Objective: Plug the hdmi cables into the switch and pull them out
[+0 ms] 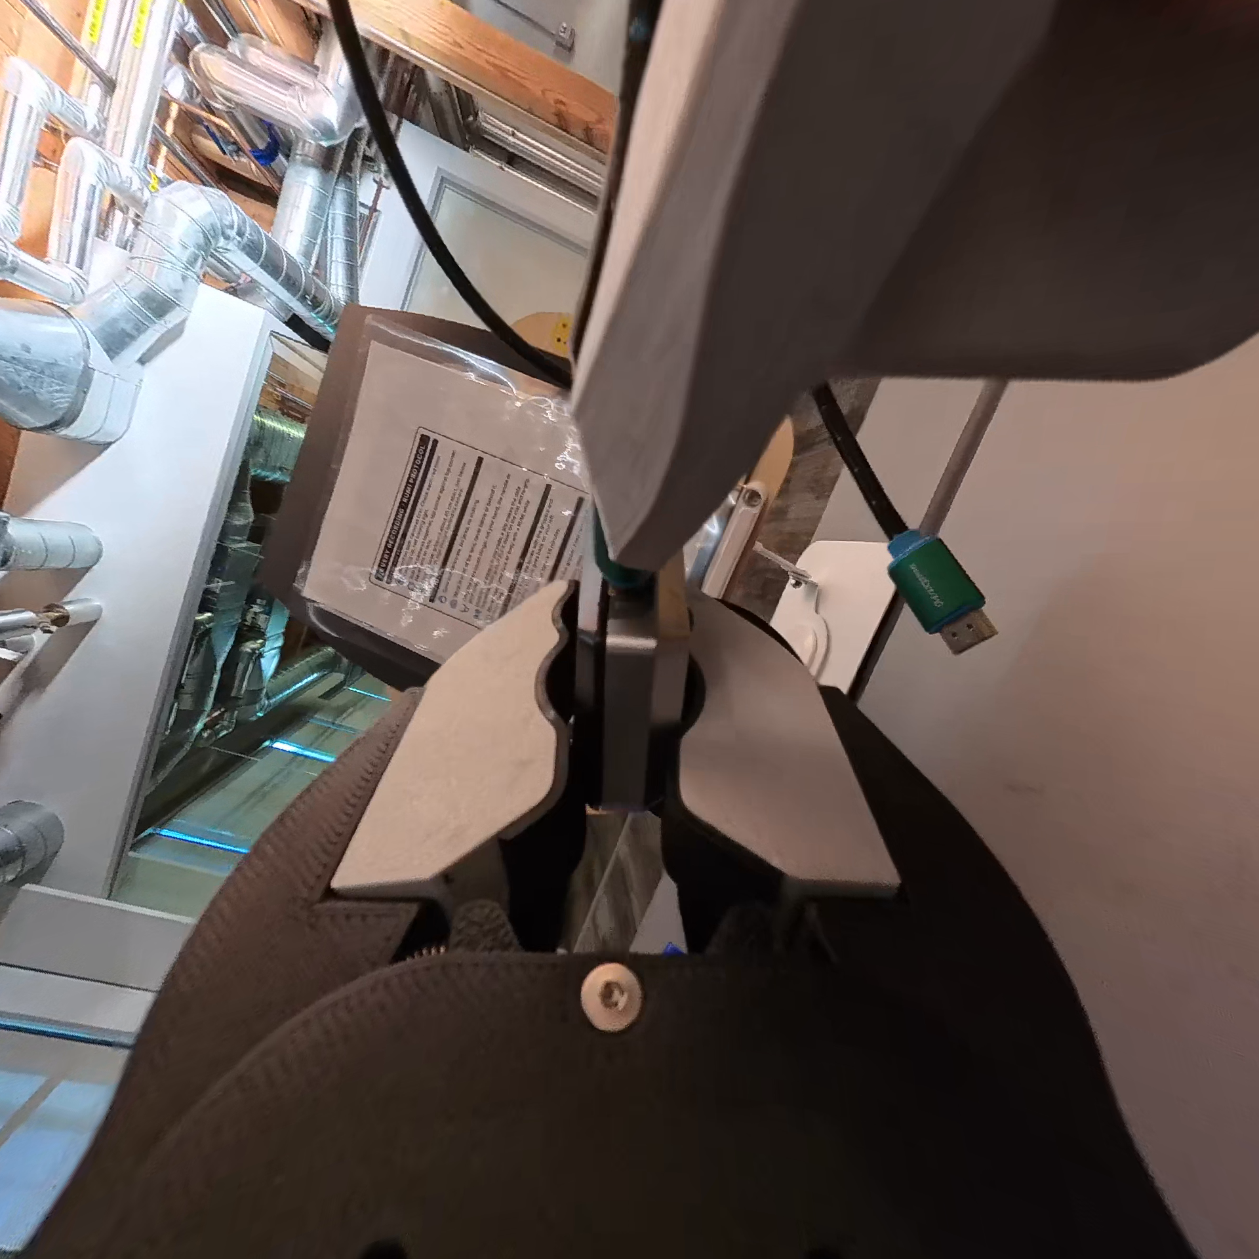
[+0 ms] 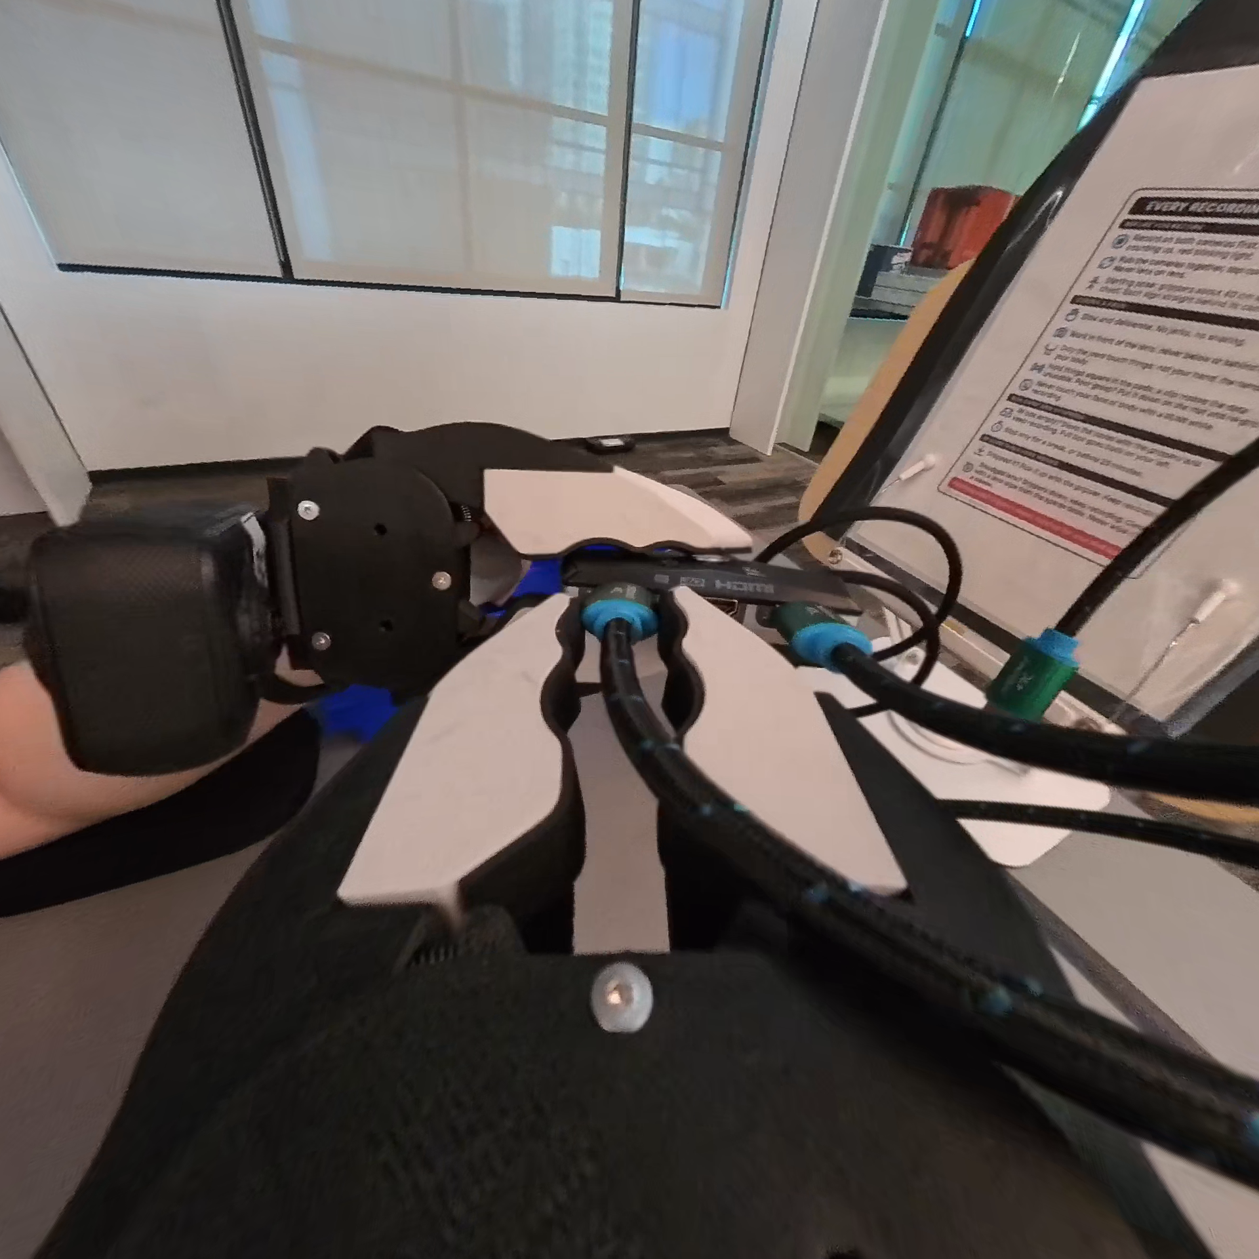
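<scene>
The black HDMI switch is held edge-on between the fingers of my left gripper, which comes in from the left. In the left wrist view it shows as a dark grey box clamped in my left gripper. My right gripper is shut on a green and blue HDMI plug seated in the switch. A second plug sits in the port to its right. A third plug hangs loose on its black cable, also visible in the left wrist view.
A black board with a laminated sheet stands close on the right. A white flat base lies under the cables. Thick black braided cables cross the right side. A person's forearm is at the left. My right fingertips sit around 6 cm from my left ones.
</scene>
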A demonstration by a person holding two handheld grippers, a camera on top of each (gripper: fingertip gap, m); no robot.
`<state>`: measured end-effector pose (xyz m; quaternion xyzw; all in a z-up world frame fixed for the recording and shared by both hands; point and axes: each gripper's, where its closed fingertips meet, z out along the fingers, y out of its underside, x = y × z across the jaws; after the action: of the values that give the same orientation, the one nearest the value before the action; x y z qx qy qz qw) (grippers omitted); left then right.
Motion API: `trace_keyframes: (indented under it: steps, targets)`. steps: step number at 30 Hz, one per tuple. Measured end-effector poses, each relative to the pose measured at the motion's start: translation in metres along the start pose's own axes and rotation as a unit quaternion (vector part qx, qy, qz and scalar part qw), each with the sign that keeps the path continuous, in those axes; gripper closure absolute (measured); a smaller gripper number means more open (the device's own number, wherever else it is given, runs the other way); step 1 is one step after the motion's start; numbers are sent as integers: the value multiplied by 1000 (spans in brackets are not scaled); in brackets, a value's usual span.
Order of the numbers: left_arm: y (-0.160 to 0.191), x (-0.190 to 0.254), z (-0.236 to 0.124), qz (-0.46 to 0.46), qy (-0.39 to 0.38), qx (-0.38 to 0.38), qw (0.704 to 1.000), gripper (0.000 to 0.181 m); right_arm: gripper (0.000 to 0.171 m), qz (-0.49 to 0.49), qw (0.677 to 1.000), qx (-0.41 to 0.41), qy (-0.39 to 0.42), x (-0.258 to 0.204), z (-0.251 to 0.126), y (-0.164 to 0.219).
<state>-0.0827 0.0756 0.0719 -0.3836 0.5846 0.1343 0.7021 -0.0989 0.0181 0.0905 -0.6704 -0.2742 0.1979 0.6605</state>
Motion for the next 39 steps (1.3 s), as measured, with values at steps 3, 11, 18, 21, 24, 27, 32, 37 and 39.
trace_keyframes:
  steps: [3,11,18,21,24,27,32,37,39]
  targets:
    - [1,1,2,-16,5,6,1000,157,149,-40,998,-2,51,0,2,-1]
    - [0,-5,-1,-4,-5,-6,1000,157,148,60,998,18,0,-1,-1,-4]
    - [5,4,4,-21,25,-10,999,157,149,-10,998,-11,59,4,1,2]
    - [4,0,2,-7,12,-16,1000,157,149,17,999,-1,31,3,0,1]
    - [5,0,2,3,11,-30,999,158,149,83,996,11,-17,4,-1,2]
    - [10,5,6,1,25,-38,999,158,149,99,995,7,-17,8,1,8]
    - [13,13,9,-18,48,-36,998,158,149,29,998,-23,46,11,3,12]
    - [12,8,8,0,28,-32,999,158,149,54,998,-17,39,9,2,10]
    - [40,-4,11,10,7,-94,995,157,149,131,990,43,-2,14,-15,-10]
